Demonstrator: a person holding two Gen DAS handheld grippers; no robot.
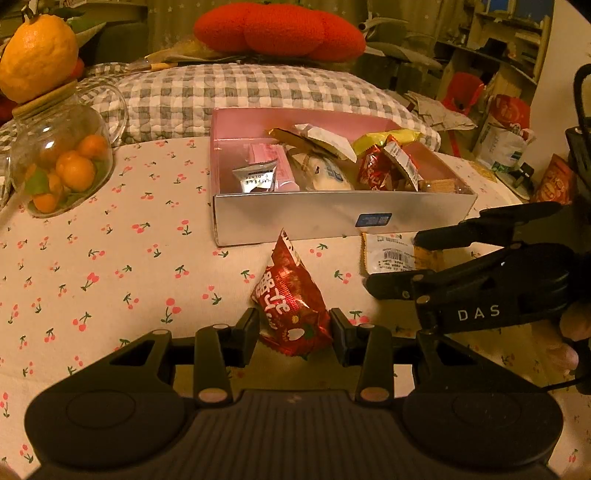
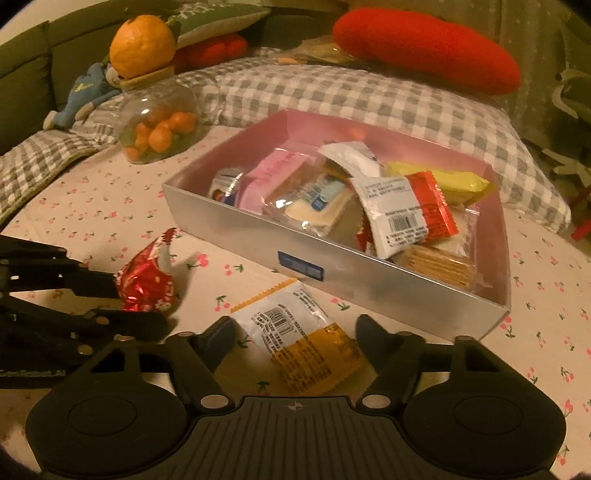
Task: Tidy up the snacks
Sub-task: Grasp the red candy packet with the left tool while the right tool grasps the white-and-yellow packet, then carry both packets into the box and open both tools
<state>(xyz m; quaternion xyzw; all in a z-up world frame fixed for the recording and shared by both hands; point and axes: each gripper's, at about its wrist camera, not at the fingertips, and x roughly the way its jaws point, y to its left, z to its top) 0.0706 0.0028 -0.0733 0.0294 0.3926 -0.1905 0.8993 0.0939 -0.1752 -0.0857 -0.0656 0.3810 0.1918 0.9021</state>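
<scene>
A silver box (image 1: 332, 221) with a pink inside holds several snack packets; it also shows in the right wrist view (image 2: 369, 280). My left gripper (image 1: 294, 332) is shut on a red foil snack packet (image 1: 291, 306), which also shows in the right wrist view (image 2: 147, 273), just in front of the box. My right gripper (image 2: 295, 338) is open, its fingers on either side of a white and orange packet (image 2: 299, 339) lying flat on the cloth. That packet also shows in the left wrist view (image 1: 391, 253), with the right gripper (image 1: 391, 262) over it.
A glass jar of small oranges (image 1: 59, 166) with a big orange on its lid stands at the left. A checked cushion (image 1: 240, 92) and a red pillow (image 1: 280, 29) lie behind the box. The cherry-print cloth (image 1: 110, 277) covers the table.
</scene>
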